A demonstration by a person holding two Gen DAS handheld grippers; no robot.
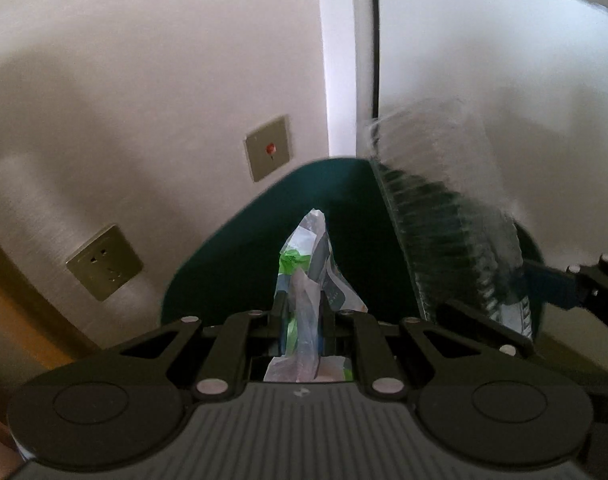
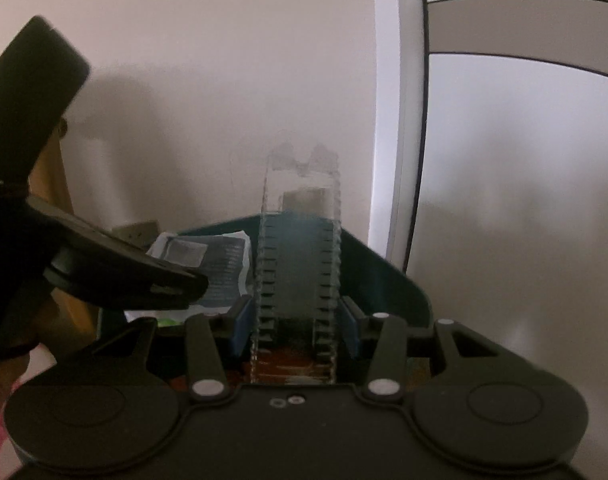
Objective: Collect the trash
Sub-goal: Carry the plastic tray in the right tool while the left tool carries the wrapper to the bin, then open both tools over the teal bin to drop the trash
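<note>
Both hands were over the dark teal plastic bin (image 1: 240, 264), set against the pale wall (image 1: 124, 80) by the white door frame (image 1: 339, 60). The left gripper (image 1: 302, 312) was clenched tight on a crumpled clear plastic wrapper with green and white print (image 1: 307, 256), the wrapper sticking up out of the jaws right in front of the bin's opening. The right gripper (image 2: 296, 320) had a clear ribbed plastic tray (image 2: 300, 248) standing upright between its blue pads; the tray's scalloped edges looked to sit against the pads, so I read that as a light grasp, though the blur left it short of certain.

The tray's top reached above the bin's rim, and the wrapper hung beside it. In the right view the left gripper crossed close on the left, with printed paper (image 2: 212, 264) behind it.

To do this drop well, each piece wanted carrying past the near rim before the jaws let go, the tall tray tipped down so it would not catch the edge, and the hands kept apart so neither knocked the other. The thin wrapper might cling to a pad, so a wide release would suit.
</note>
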